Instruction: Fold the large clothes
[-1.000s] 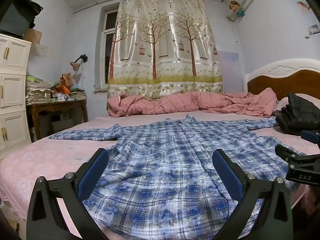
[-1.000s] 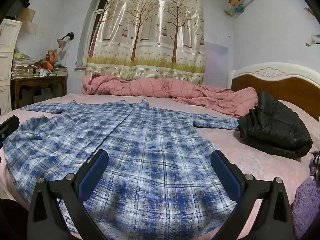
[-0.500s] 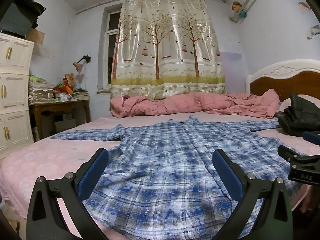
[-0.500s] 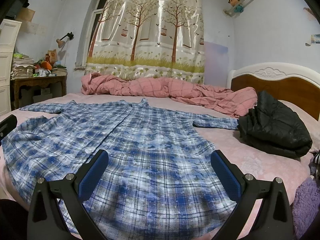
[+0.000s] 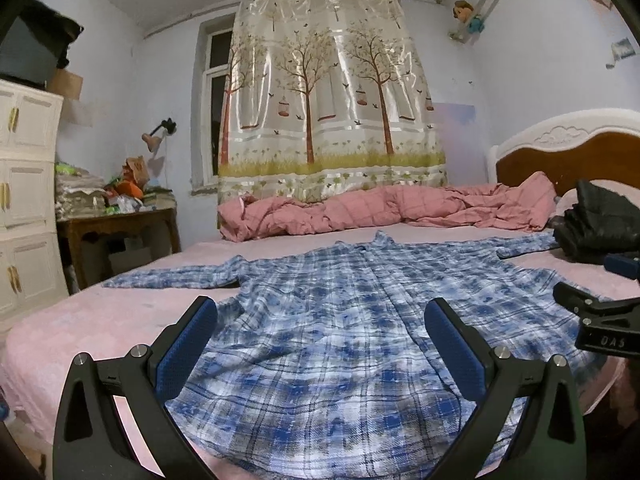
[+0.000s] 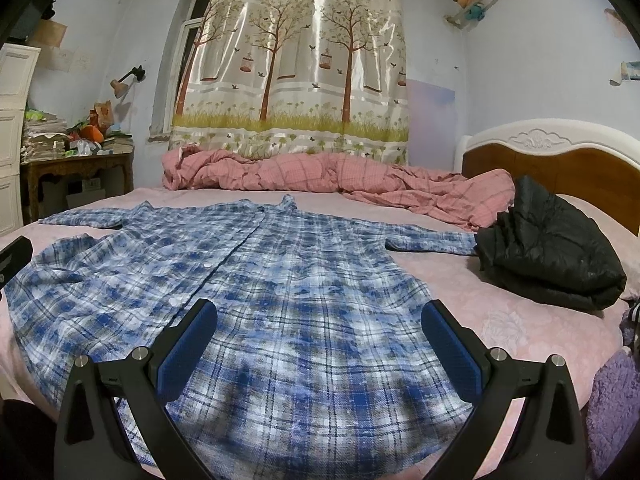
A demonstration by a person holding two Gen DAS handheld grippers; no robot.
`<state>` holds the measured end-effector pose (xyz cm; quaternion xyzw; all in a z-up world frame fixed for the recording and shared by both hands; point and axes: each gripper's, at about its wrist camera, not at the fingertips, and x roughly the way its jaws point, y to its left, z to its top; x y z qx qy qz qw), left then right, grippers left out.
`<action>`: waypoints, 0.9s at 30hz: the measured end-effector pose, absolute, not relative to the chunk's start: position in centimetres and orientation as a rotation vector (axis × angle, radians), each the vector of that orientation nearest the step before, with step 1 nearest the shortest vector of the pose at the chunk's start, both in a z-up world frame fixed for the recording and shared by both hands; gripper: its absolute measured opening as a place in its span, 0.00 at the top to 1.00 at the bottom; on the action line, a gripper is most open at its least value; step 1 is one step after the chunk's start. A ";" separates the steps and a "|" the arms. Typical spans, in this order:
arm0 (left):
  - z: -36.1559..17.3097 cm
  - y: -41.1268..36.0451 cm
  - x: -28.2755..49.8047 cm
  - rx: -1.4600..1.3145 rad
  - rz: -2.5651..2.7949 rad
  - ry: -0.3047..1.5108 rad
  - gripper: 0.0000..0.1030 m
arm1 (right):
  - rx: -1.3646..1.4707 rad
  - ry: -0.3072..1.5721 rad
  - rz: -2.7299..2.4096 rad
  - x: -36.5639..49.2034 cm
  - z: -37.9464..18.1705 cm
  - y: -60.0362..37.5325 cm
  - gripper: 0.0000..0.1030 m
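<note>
A long blue-and-white plaid shirt lies spread flat on the pink bed, collar toward the far side, both sleeves stretched out sideways. My left gripper hovers open above the shirt's hem, left of its button line, holding nothing. My right gripper is open too, over the hem's right half, with nothing between its fingers. The right gripper's tip shows at the right edge of the left wrist view.
A rumpled pink quilt lies along the bed's far side under the tree-print curtain. A black jacket sits by the headboard. A white cabinet and cluttered wooden table stand left. Something purple is at bottom right.
Both grippers have drifted slightly, so the shirt sits a little lower and farther in the views. The shirt has not moved and both grippers stay open.
</note>
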<state>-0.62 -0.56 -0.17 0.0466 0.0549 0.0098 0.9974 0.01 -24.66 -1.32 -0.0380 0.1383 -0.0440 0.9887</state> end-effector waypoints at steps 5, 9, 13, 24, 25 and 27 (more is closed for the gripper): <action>-0.1 -0.9 -0.7 0.106 0.013 0.100 0.00 | -0.075 0.278 -0.091 -0.1 -1.4 -24.7 0.00; -0.1 -0.7 -0.8 0.099 0.006 0.099 0.00 | -0.073 0.277 -0.090 0.0 -1.4 -24.8 0.00; -0.1 -0.6 -0.7 0.081 0.003 0.100 0.00 | -0.072 0.279 -0.089 0.0 -1.3 -24.9 0.00; 0.0 0.2 -0.9 0.046 0.014 0.088 0.00 | -0.069 0.282 -0.086 0.0 -1.2 -24.8 0.00; 0.0 0.2 -0.9 0.049 0.016 0.085 0.00 | -0.069 0.284 -0.085 0.0 -1.1 -24.9 0.00; -0.1 0.2 -0.9 0.051 0.009 0.080 0.00 | -0.065 0.283 -0.091 0.0 -1.2 -24.9 0.00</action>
